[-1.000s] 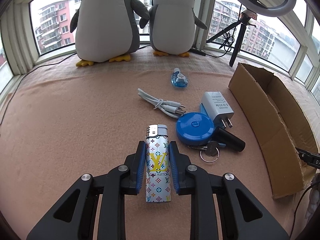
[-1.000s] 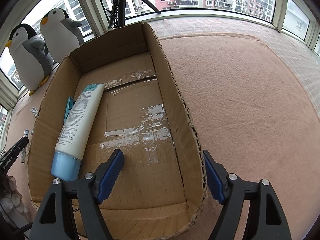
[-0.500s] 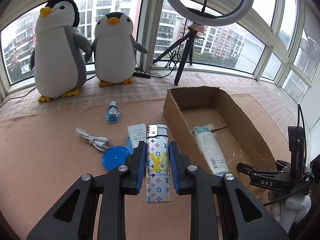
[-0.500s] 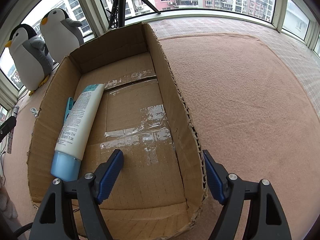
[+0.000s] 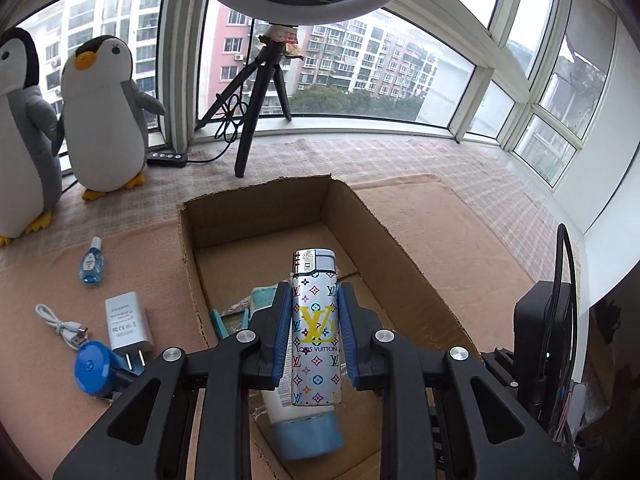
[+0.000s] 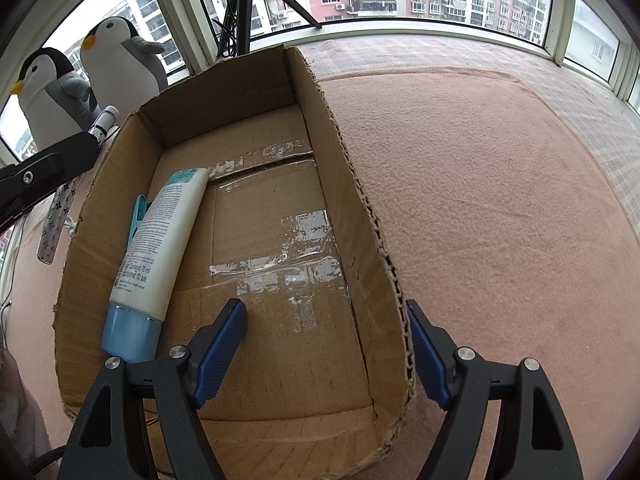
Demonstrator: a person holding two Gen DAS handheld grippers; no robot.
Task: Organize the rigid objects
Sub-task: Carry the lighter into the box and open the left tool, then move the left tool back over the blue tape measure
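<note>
Left of the left gripper (image 5: 315, 342), a blue round case (image 5: 95, 367) is partly covered by the white charger (image 5: 128, 324), whose small print shows only "FCC"; the rest is too fine to read. A white cable (image 5: 60, 325) and a small blue bottle (image 5: 91, 265) lie further left.

Between the blue pads, pinched upright, is the lighter (image 5: 316, 326), printed "LOUIS VUITTON" with a yellow monogram. It hangs above the cardboard box (image 5: 420, 280), hiding most of the white tube (image 5: 296, 428) on the box floor.

The right gripper (image 6: 326, 356) stands spread, straddling the box's right wall without pressing it. Left of it, the tube's label reads "70 ml"; the remaining text is illegible. A teal item (image 6: 138, 216) is half hidden behind the tube.
</note>
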